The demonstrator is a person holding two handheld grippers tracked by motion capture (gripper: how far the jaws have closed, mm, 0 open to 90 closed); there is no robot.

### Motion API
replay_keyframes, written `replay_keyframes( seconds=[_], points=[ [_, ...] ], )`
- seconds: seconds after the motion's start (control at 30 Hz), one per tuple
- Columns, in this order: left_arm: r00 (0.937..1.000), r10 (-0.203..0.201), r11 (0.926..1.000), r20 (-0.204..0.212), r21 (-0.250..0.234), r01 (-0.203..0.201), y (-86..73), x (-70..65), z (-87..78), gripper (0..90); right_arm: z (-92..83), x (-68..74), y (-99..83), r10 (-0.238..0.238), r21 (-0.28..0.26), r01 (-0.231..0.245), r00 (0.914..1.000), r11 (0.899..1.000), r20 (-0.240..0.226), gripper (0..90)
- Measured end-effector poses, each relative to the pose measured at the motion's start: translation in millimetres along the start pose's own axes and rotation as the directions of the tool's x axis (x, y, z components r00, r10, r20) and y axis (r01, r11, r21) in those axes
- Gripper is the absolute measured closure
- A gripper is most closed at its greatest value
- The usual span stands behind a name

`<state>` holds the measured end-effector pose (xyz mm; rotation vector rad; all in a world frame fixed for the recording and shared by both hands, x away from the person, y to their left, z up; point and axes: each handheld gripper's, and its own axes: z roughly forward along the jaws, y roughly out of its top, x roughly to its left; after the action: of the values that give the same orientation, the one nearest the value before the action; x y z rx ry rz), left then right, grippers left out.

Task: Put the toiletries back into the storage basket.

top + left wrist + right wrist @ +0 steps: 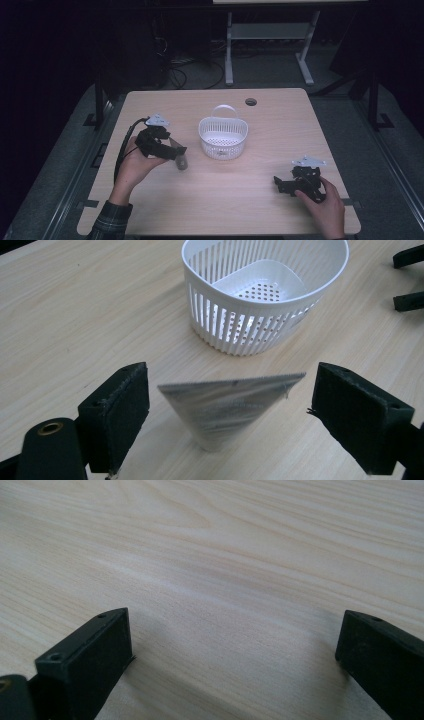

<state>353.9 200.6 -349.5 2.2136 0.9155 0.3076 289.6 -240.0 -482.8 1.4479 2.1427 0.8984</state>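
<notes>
Dark floor and a tangle of cables surround the pale wooden bench (280, 210), where a white slotted basket (223, 138) stands near the middle. Left of the basket, the left hand-held gripper (181, 156) is held in a raised hand with its jaws pointing toward the basket — they stand apart, on either side of a silvery tube (231, 407). The tube stands upright on its cap on the bench, its flat crimped end up, touching neither pad (120, 415). It sits just short of the basket, with bare wood between them. Right of the basket and nearer the person, the right hand-held gripper (278, 183) rests low on the bench under a hand — its jaws spread wide over plain wood.
</notes>
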Motion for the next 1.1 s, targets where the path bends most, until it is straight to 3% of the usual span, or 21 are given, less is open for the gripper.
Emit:
replay_keyframes(
  seconds=[0.27, 0.67, 1.1],
  points=[
    [0.9999, -0.006, 0.9997, -0.011, 0.022, 0.006, 2.8, 1.8, 9.7, 16.0, 0.0, -0.1, 0.0, 0.0, 0.001, 0.0, 1.0, 1.0, -0.001, 1.0],
    [0.9999, -0.014, 0.9996, 0.009, 0.026, 0.014, 3.1, 2.3, 13.4, 28.9, 0.0, -0.1, 0.1, -0.001, 0.001, 0.001, 1.0, 1.0, -0.001, 1.0],
    [0.9998, -0.017, 0.9992, 0.009, 0.037, 0.017, 2.7, 1.4, 11.6, 29.8, 0.0, -0.1, 0.0, -0.001, 0.001, 0.001, 1.0, 1.0, -0.001, 1.0]
  ],
)
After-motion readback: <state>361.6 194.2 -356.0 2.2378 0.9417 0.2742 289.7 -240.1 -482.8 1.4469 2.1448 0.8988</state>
